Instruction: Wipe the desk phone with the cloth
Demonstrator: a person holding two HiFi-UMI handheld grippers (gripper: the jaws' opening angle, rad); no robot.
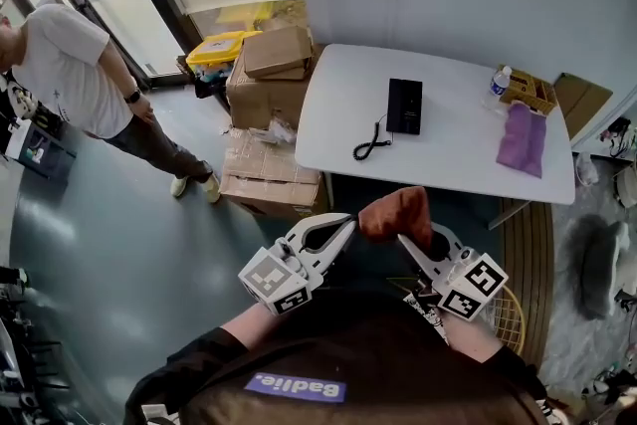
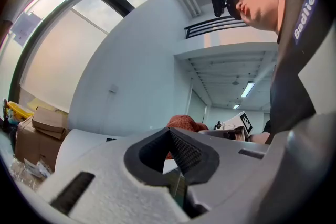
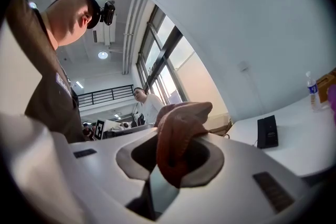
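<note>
Left tongs (image 1: 347, 222): closed, tips together, and we see nothing held between them. They sit low, in front of our torso.
Right tongs (image 1: 402, 238): clamped on the rust-red cloth (image 1: 396, 212). The cloth bunches above the tips, and the right gripper view shows a fold pinched between the pads.
Tongs together: tips near each other. The left tip is just beside the cloth's left edge; we cannot tell if it touches.
Surface (image 1: 448, 159): white, beyond both tongs, its near edge just past the cloth in the head view.
Phone cord (image 1: 370, 146): black and coiled, on the surface. It runs from the phone's near-left corner back toward the tongs.
Desk phone (image 1: 404, 105): black, lying flat on the surface, straight ahead of the right tongs and well apart from both tongs and the cloth.
Purple cloth (image 1: 522, 139): flat on the surface, ahead and to the right of the right tongs.
Water bottle (image 1: 499, 85): upright, beyond the purple cloth, just beside a small open box (image 1: 530, 92).
Cardboard boxes (image 1: 267, 85): stacked on the floor, ahead-left of the left tongs, against the surface's left edge.
Yellow bin (image 1: 219, 47): behind the boxes.
Person (image 1: 75, 65): standing on the floor, far left of the left tongs, in a white shirt and dark trousers.
</note>
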